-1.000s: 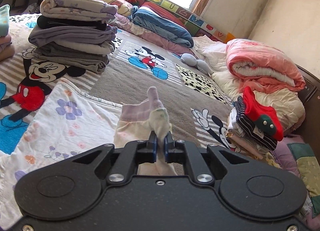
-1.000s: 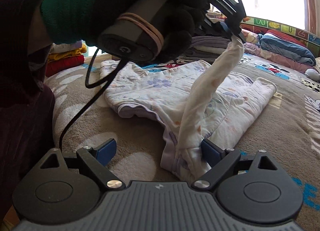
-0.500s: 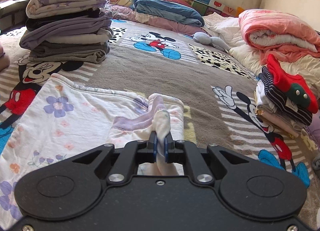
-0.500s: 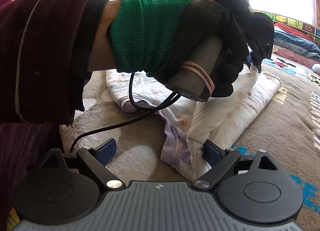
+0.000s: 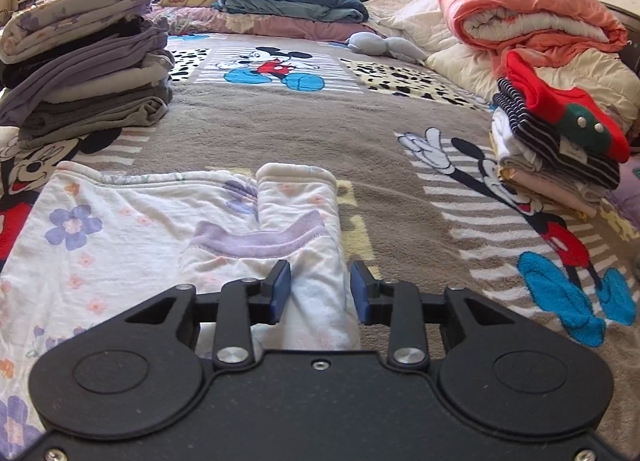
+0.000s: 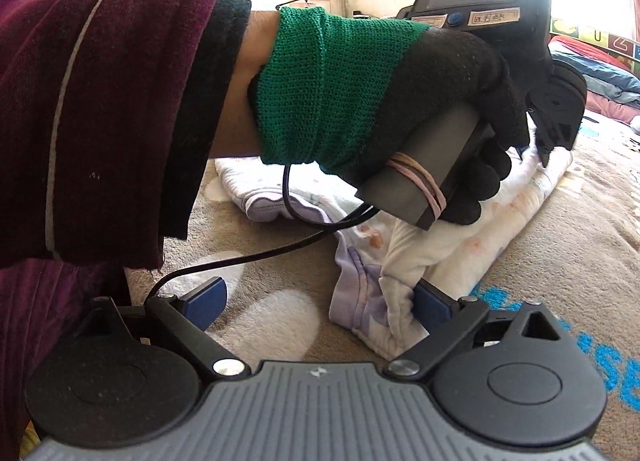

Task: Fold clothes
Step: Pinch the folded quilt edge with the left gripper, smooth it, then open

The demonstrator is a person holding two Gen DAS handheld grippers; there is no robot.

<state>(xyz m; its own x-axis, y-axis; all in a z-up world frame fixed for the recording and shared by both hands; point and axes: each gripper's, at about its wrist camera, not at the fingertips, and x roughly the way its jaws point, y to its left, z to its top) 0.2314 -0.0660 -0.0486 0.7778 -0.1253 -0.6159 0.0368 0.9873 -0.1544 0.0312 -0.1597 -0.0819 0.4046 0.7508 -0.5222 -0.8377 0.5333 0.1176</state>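
Left wrist view: my left gripper (image 5: pixel 319 293) has its jaws opening, the folded sleeve of the floral garment (image 5: pixel 120 221) between the pads but no longer pinched. That garment lies flat on the cartoon blanket (image 5: pixel 288 133) covering the bed. On the right wrist view, my right gripper (image 6: pixel 316 301) stands wide open and is opening further, one pad just beside the garment's hem, gripping nothing. A gloved hand (image 6: pixel 452 101) crosses above it.
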